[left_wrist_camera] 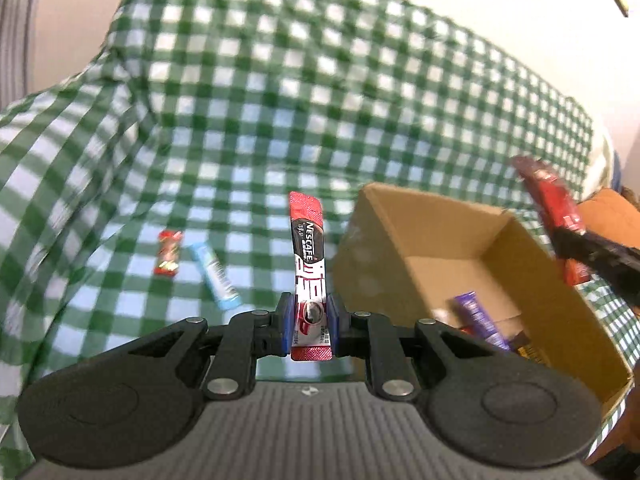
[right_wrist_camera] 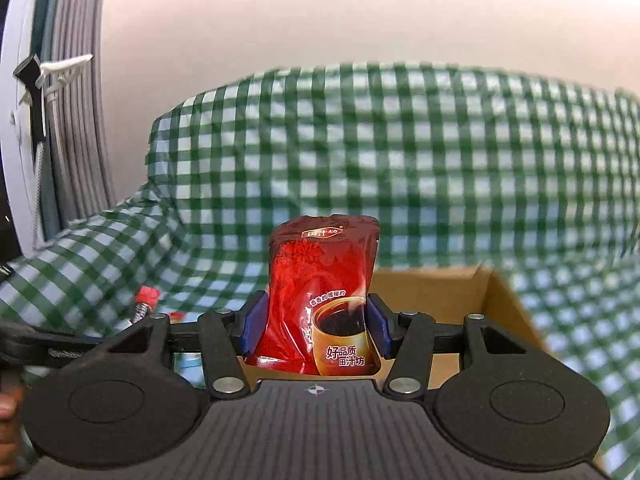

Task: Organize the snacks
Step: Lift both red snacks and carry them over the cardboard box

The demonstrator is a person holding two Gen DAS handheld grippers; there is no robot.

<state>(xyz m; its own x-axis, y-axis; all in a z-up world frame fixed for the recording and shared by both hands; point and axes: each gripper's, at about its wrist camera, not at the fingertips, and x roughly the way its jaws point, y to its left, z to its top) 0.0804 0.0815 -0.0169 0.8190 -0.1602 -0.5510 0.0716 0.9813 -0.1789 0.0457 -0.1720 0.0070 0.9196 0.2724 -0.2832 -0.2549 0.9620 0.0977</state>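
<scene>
Green-checked cloth (left_wrist_camera: pixel 248 92) fills most of both views, with the cardboard box (left_wrist_camera: pixel 560 320) at lower right of my left view, a few packets already inside. My right gripper (right_wrist_camera: pixel 314 326) is clamped on a red pouch (right_wrist_camera: pixel 320 280) above the box; it looks soft and crinkly, best pinched low across its width. My left gripper (left_wrist_camera: pixel 311 326) pinches a Nescafe stick (left_wrist_camera: pixel 309 264) near its bottom end, light and bendy. Two small snacks (left_wrist_camera: pixel 168 252) lie at centre left.

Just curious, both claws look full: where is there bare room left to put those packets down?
Bare cloth stretches behind the two loose snacks and the box. The box's back floor is free; its near corner is crowded with wrappers.
</scene>
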